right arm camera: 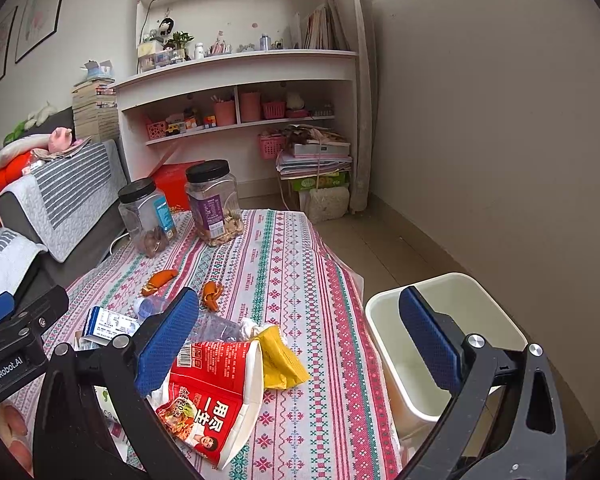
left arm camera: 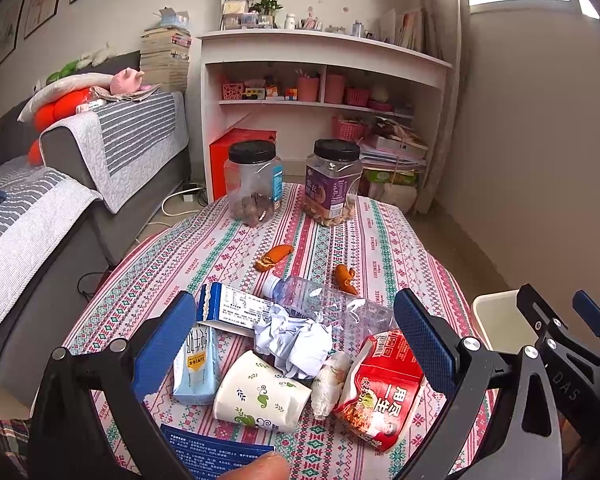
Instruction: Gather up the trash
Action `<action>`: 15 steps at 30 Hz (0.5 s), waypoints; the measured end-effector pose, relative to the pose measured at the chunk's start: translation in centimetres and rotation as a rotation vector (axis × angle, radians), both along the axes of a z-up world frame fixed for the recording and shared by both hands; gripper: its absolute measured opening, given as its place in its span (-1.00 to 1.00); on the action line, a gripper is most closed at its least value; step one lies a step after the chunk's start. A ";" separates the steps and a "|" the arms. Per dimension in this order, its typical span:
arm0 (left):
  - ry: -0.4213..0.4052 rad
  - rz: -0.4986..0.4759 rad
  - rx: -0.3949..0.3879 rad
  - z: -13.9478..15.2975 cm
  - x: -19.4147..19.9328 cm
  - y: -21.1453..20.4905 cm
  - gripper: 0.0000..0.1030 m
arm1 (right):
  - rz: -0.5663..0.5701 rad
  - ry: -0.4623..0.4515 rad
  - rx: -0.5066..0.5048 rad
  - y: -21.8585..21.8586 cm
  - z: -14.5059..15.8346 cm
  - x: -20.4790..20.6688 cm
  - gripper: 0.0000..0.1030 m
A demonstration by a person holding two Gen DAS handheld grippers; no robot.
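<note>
two snack jars (left arm camera: 292,180), sofa (left arm camera: 60,184), bookshelf (left arm camera: 324,80)

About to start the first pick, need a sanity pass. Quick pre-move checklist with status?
1. Left gripper open: ok, nothing between its fingers.
2. Right gripper open: ok, also holds nothing.
3. Trash bin reachable: ok, stands open on the floor beside the table's right edge.
4. Bin has room: ok, visible interior looks bare.
5. Red snack bag free to grasp: ok, lies on top near the right gripper; yellow wrapper touches it.
6. Nut jars out of the way: ok, at the far end, lids on.
</note>
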State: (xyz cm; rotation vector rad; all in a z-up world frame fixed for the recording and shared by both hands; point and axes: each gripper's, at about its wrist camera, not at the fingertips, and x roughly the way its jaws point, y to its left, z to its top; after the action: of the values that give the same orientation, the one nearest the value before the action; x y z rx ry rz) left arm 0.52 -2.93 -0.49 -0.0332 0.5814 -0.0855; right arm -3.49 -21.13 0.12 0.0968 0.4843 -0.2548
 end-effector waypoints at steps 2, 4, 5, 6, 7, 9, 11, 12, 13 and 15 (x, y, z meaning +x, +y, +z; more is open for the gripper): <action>0.001 0.001 0.000 0.0 0.0 0.0 0.87 | 0.001 0.000 0.000 0.0 0.0 0.0 0.87; 0.003 0.000 0.001 0.0 0.0 0.0 0.87 | 0.000 -0.001 0.000 0.0 0.0 0.0 0.87; 0.003 0.001 0.001 0.0 0.0 0.1 0.87 | -0.001 -0.001 0.000 0.0 0.0 0.0 0.87; 0.004 0.002 0.000 -0.1 0.0 0.1 0.87 | -0.001 0.000 0.001 0.0 0.0 0.0 0.87; 0.006 0.002 0.000 -0.1 0.0 0.1 0.87 | 0.000 0.000 0.000 0.1 0.0 0.0 0.87; 0.008 0.003 0.000 -0.2 0.1 0.1 0.87 | -0.001 0.001 0.002 0.0 0.0 0.0 0.87; 0.009 0.004 0.000 -0.2 0.2 0.1 0.87 | -0.001 0.003 0.003 0.1 -0.1 0.0 0.87; 0.010 0.004 0.000 -0.2 0.1 0.2 0.87 | -0.001 0.004 0.004 0.2 -0.2 0.1 0.87; 0.012 0.005 0.000 -0.2 0.2 0.2 0.87 | -0.001 0.006 0.004 0.2 -0.2 0.0 0.87; 0.015 0.007 0.000 -0.2 0.3 0.2 0.87 | 0.000 0.008 0.003 0.3 -0.3 0.1 0.87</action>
State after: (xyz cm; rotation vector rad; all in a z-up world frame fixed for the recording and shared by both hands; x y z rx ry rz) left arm 0.79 -2.75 -0.68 -0.0358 0.5965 -0.0789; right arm -3.40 -20.82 -0.15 0.0983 0.4926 -0.2548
